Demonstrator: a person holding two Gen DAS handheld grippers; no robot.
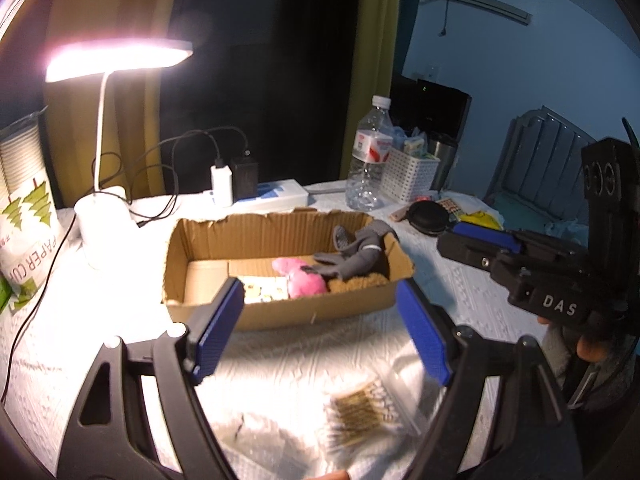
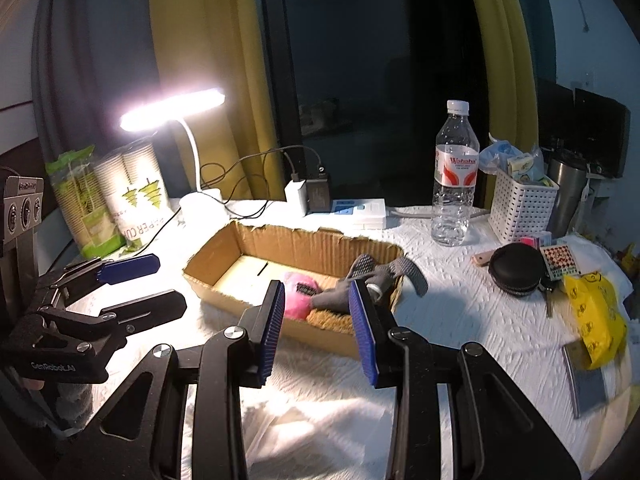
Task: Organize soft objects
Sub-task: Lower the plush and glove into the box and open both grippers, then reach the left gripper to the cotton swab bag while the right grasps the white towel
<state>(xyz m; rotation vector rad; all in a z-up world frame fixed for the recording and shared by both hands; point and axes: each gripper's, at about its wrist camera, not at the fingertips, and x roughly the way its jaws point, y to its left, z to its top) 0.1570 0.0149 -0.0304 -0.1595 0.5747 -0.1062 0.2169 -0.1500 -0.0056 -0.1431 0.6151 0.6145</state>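
Observation:
An open cardboard box (image 1: 280, 314) (image 2: 224, 248) sits mid-table. Inside lie a pink plush toy (image 1: 300, 278) (image 2: 298, 296), grey gloves (image 1: 356, 258) (image 2: 384, 274) draped over the right wall, and a brown fuzzy thing (image 1: 360, 282) (image 2: 332, 316). My left gripper (image 1: 320, 308) is open and empty, just short of the box's near wall; it also shows at the left of the right wrist view (image 2: 156, 280). My right gripper (image 2: 316, 308) is open and empty before the box's near right corner; it also shows in the left wrist view (image 1: 476, 240).
A lit desk lamp (image 1: 108, 216) (image 2: 200, 200), paper cup packs (image 1: 24, 208) (image 2: 132, 196), power strip with chargers (image 1: 260, 194) (image 2: 352, 208), water bottle (image 1: 368, 156) (image 2: 454, 176), white basket (image 2: 520, 208), black round case (image 2: 516, 268), yellow bag (image 2: 596, 320). A clear pack of cotton swabs (image 1: 368, 408) lies near me.

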